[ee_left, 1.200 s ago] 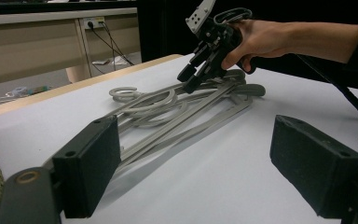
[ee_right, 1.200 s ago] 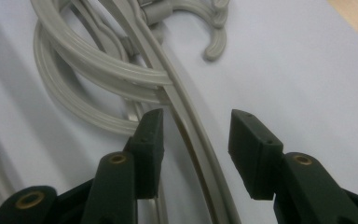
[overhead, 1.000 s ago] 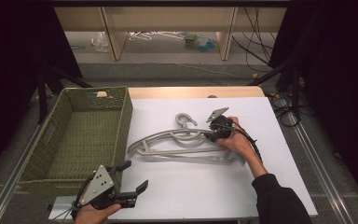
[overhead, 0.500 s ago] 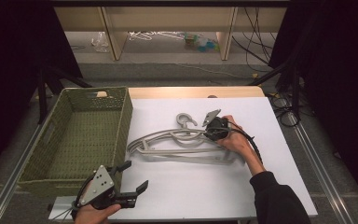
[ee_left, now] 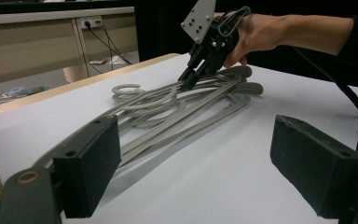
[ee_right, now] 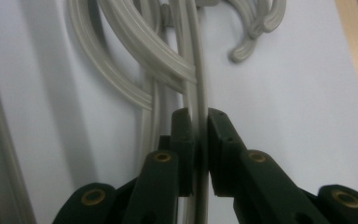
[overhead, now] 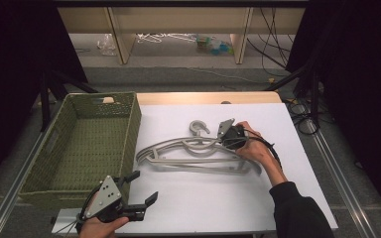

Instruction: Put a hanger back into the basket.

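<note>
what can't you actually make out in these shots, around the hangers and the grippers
- Hangers, high view: they overlap, so their number is unclear.
- Right gripper, high view: its tips are hidden by its own body; the right gripper view shows them shut on a hanger bar.
- Basket, left gripper view: cut off by the left edge.

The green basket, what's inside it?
The green basket shows only its bare woven floor. Its near wall hides the strip of floor just behind it.
</note>
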Action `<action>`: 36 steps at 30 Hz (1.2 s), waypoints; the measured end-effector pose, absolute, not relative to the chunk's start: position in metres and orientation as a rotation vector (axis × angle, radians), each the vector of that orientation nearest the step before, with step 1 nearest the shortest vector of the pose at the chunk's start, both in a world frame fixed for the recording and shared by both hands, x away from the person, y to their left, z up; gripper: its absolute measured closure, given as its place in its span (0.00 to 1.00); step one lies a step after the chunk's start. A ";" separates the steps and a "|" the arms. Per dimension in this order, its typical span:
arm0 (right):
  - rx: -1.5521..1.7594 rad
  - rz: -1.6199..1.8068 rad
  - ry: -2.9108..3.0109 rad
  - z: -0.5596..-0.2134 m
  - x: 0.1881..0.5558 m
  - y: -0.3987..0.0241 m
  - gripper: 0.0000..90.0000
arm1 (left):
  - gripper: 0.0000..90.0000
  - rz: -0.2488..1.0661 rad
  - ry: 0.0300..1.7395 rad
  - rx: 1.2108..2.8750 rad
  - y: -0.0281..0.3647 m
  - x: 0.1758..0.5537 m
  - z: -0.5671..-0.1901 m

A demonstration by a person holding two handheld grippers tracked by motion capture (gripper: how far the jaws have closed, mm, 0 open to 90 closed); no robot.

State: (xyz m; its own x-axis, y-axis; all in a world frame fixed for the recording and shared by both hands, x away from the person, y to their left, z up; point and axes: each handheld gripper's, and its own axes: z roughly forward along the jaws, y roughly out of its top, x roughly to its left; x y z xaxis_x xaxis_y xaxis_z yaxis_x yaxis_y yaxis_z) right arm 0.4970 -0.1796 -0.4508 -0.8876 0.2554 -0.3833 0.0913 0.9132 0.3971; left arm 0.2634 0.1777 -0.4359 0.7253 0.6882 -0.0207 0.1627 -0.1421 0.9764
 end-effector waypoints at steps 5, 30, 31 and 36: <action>0.208 0.497 2.625 -0.444 0.495 -0.180 0.92 | 0.18 0.515 0.704 1.675 0.177 0.263 -0.436; 0.032 0.672 2.412 -0.377 0.428 -0.191 0.91 | 0.18 0.537 0.696 1.678 0.179 0.263 -0.435; 0.044 0.682 2.413 -0.374 0.423 -0.192 0.91 | 0.18 0.538 0.696 1.677 0.180 0.263 -0.435; 0.052 0.740 2.424 -0.372 0.405 -0.195 0.91 | 0.18 0.540 0.699 1.677 0.179 0.263 -0.435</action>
State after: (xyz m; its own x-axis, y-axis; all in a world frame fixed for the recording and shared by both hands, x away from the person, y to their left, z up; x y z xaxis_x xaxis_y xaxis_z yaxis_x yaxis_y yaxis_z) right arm 0.4054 -0.1952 -0.3718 -0.8208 0.2019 -0.5343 -0.1311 0.8439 0.5203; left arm 0.2629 0.1795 -0.4348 0.7139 0.7001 -0.0171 0.1604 -0.1397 0.9771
